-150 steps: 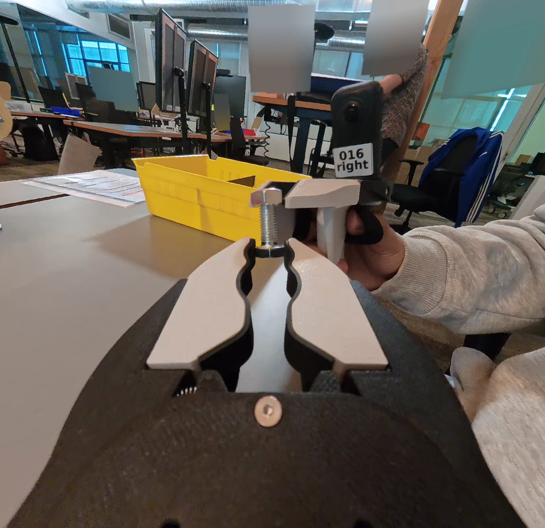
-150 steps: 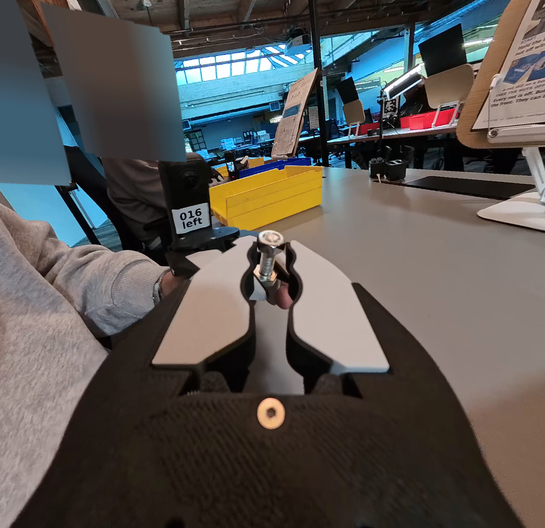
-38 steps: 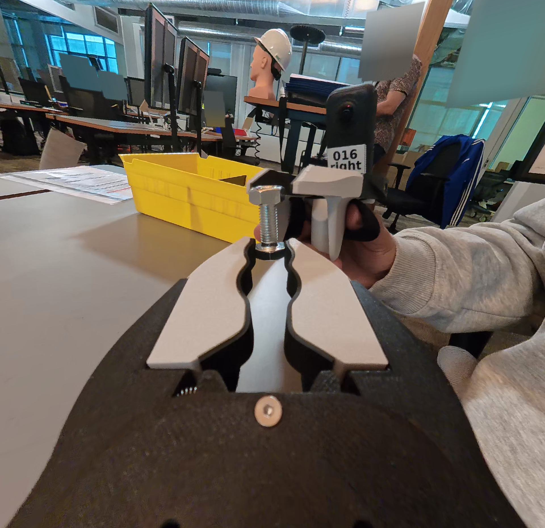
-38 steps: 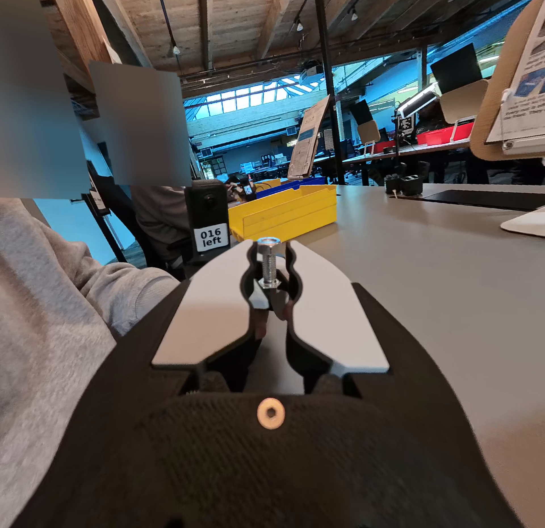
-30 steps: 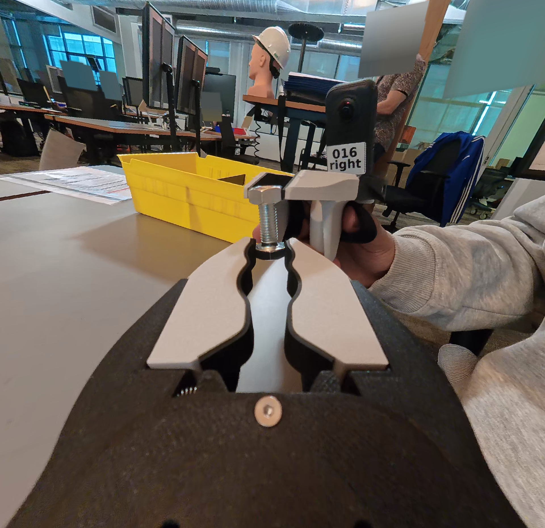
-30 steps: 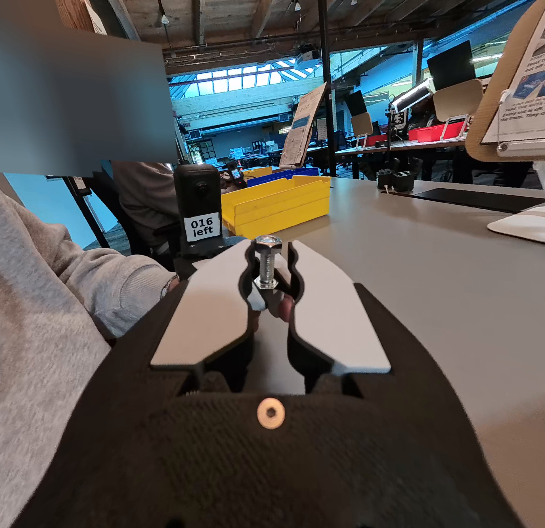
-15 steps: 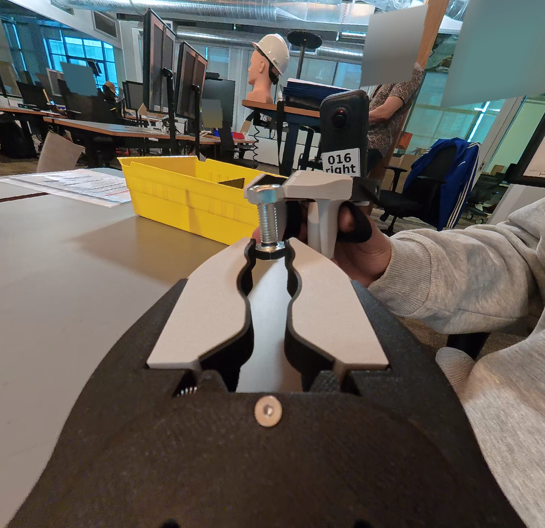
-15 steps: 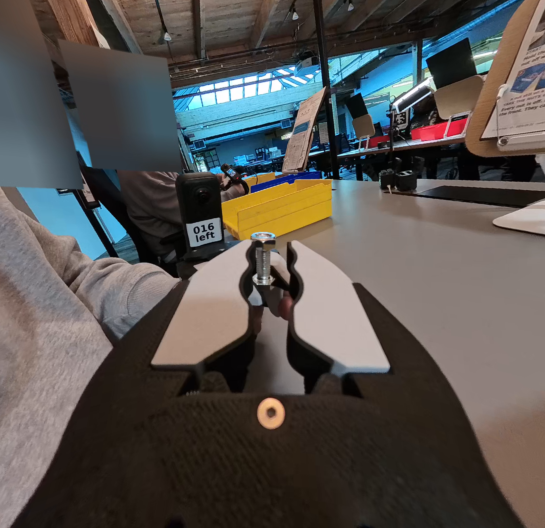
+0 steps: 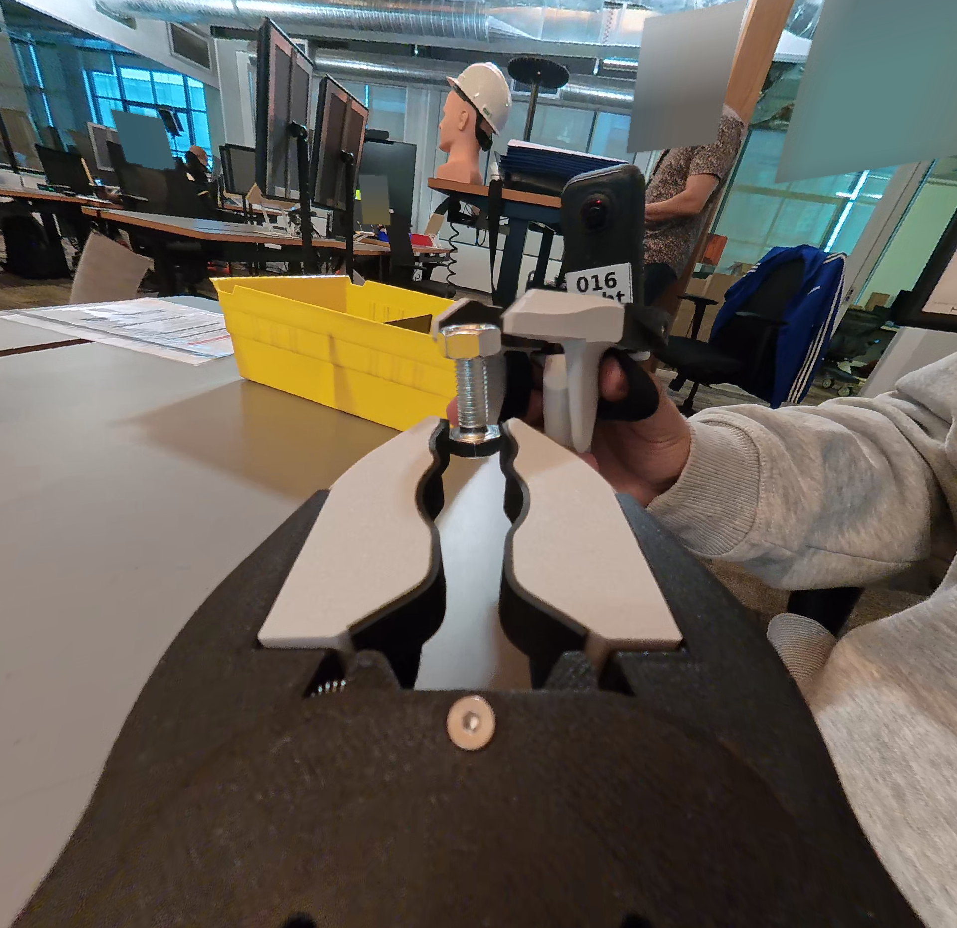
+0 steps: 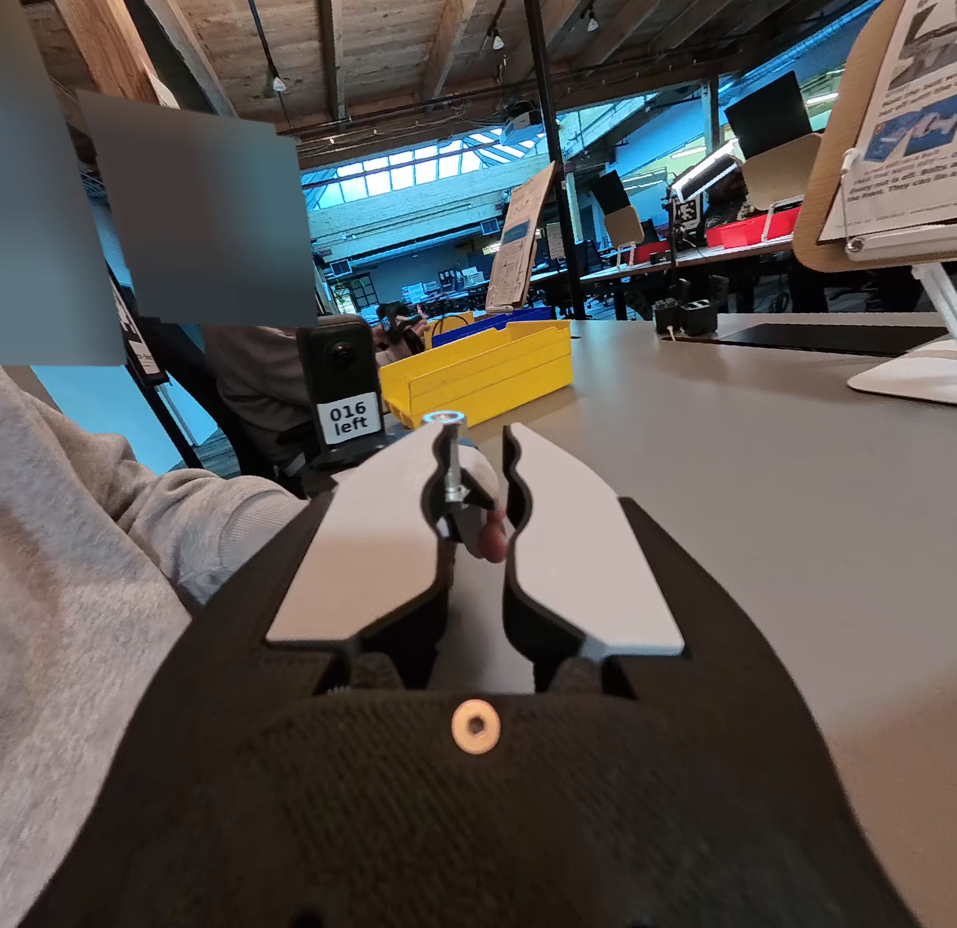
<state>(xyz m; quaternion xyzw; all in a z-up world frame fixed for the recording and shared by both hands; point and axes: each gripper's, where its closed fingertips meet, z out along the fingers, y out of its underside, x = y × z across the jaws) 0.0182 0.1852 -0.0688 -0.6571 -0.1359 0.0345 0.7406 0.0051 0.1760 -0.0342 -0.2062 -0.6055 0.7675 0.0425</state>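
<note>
Your left hand-held gripper (image 9: 470,439) is clenched on the nut (image 9: 470,434) at the foot of an upright hex bolt (image 9: 470,372). Your right hand-held gripper (image 10: 471,439) stands released around the bolt head, near the yellow bin (image 9: 331,341) on the worktop (image 9: 129,468).

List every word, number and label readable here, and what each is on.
I won't copy writing out; these things carry it.
White sticker on black camera, left wrist view: readable.
Second white sticker on other black camera, right wrist view: readable.
Printed sheet on table: too small.
Page on wooden stand: mostly blurred.
</note>
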